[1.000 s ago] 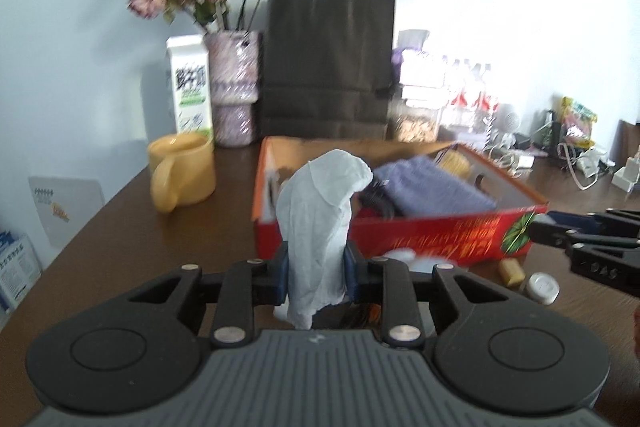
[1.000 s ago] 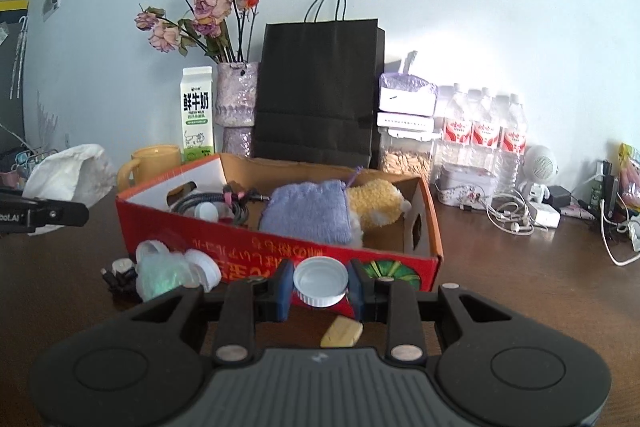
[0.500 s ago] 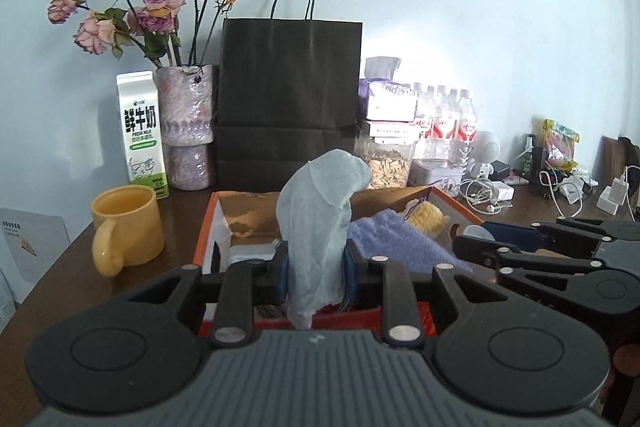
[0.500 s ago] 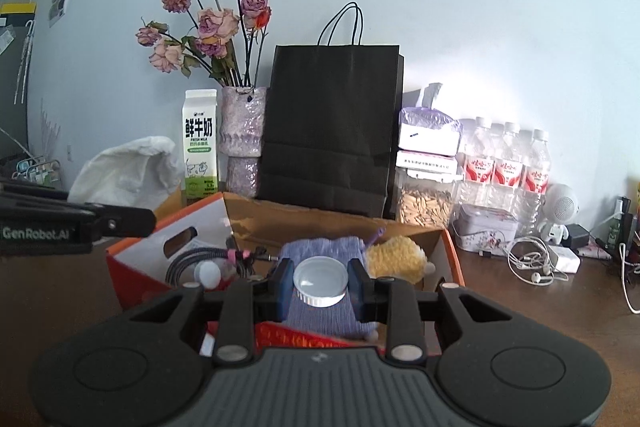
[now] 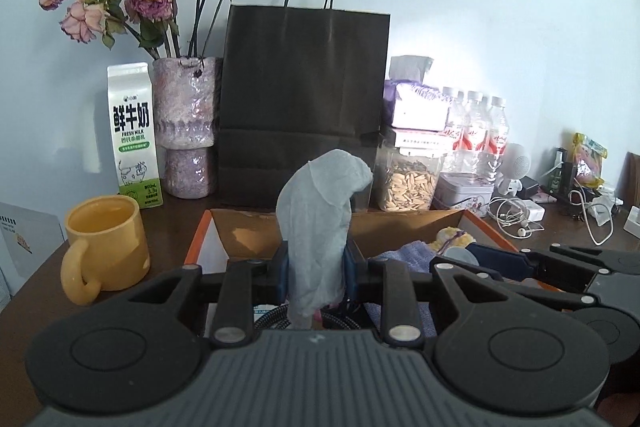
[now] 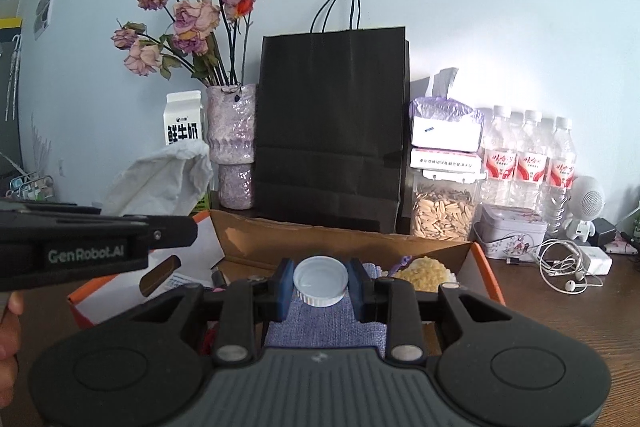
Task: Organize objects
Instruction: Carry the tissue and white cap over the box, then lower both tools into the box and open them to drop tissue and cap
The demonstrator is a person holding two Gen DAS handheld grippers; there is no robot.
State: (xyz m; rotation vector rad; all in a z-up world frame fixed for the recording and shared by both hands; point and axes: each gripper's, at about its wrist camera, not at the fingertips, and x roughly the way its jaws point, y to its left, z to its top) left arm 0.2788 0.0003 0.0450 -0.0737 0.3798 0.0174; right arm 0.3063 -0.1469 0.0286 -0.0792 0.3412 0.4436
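Observation:
My left gripper (image 5: 316,269) is shut on a crumpled white tissue (image 5: 320,223) that stands up between its fingers, above the left part of the open orange cardboard box (image 5: 200,239). My right gripper (image 6: 320,283) is shut on a white plastic lid (image 6: 320,281), held over a folded blue cloth (image 6: 328,323) inside the same box (image 6: 486,271). A yellow sponge (image 6: 428,273) lies past the cloth. Each gripper shows in the other's view, the left gripper (image 6: 172,233) with its tissue (image 6: 160,183) at the left, the right gripper (image 5: 480,259) at the right.
Behind the box stand a black paper bag (image 5: 304,107), a vase of dried roses (image 5: 184,123), a milk carton (image 5: 134,135), a seed jar (image 5: 408,183) and water bottles (image 6: 528,155). A yellow mug (image 5: 106,247) sits left of the box; cables and earphones (image 6: 568,267) lie at the right.
Both grippers have moved forward from in front of the box to above its inside, each keeping its hold. The box's red front wall has dropped out of view.

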